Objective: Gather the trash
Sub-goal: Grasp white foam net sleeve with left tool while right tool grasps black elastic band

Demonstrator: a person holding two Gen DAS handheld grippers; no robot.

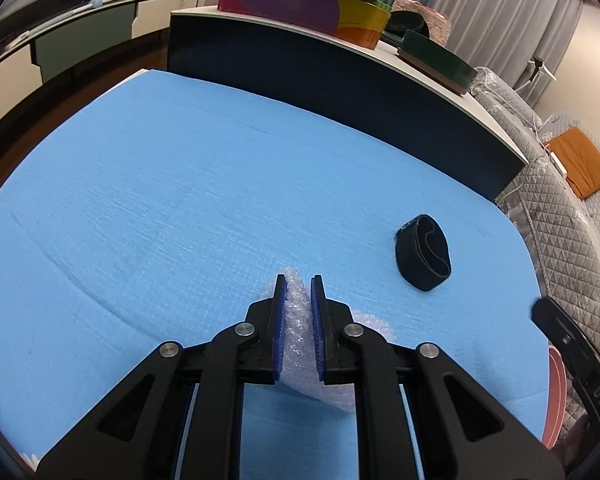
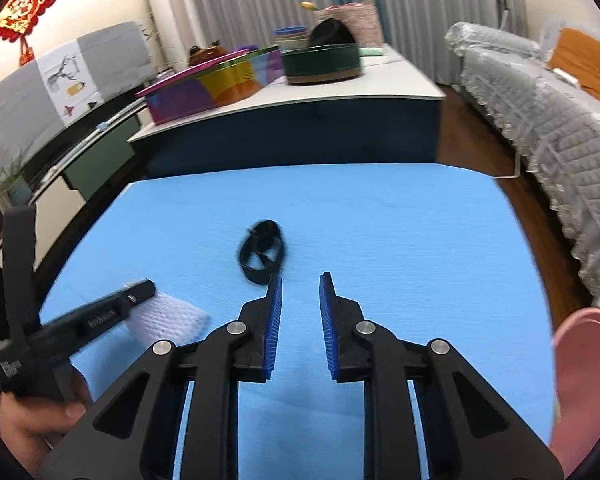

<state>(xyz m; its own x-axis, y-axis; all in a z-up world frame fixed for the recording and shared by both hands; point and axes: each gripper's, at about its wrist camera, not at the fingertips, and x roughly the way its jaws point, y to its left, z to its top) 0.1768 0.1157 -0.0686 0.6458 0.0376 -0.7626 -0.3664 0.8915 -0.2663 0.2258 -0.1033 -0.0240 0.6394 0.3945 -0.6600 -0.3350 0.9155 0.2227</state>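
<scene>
Left tool (image 1: 298,284) was clenched on the bubble wrap (image 1: 300,344) just above the blue table (image 1: 160,184), so it should keep firm pressure while carrying it to the pink bin (image 2: 584,344), whereas the right tool (image 2: 300,280) was released and held nothing.

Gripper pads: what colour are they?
Blue, ribbed pads on black fingers; clearest in the right wrist view.

Blue, finely gridded table cover (image 1: 160,184); clear-white bubble wrap (image 1: 300,344); black strap loop (image 1: 423,258) near its right edge; black left gripper (image 1: 299,288), blue ribbed pads (image 1: 281,336); pink bin (image 2: 584,344); grey quilted sofa cover (image 2: 548,120).
</scene>
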